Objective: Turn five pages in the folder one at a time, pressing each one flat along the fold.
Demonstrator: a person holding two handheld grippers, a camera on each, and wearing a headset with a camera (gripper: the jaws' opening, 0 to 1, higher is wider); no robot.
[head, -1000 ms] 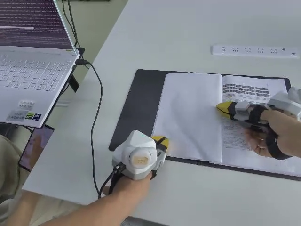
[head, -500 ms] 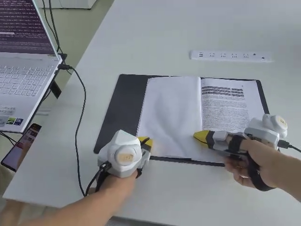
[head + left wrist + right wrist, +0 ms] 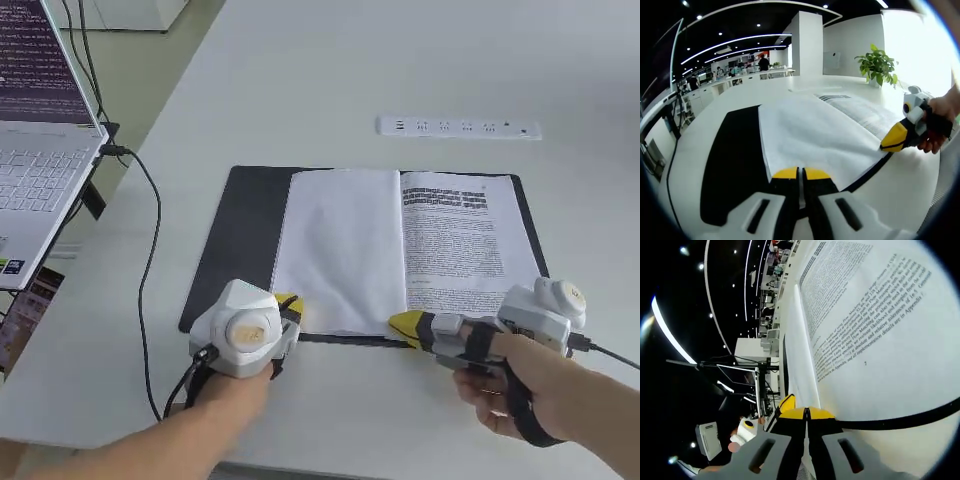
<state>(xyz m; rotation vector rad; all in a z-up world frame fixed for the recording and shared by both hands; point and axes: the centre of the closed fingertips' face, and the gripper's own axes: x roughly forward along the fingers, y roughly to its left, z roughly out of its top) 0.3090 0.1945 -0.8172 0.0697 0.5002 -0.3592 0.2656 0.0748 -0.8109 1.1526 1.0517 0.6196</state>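
White, yellow-tipped hand-held grippers (image 3: pixel 290 303) (image 3: pixel 404 322), black straps (image 3: pixel 522 405)

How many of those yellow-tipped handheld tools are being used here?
2. The left gripper sits at the near left corner of the blank page; the right gripper is at the near edge of the folder, by the fold. Both have their jaws shut.

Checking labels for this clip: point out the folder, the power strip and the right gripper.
folder (image 3: pixel 238 245), head view, bare black left cover.
power strip (image 3: pixel 458 127), head view, middle of its body.
right gripper (image 3: pixel 398 322), head view, yellow jaw tips.
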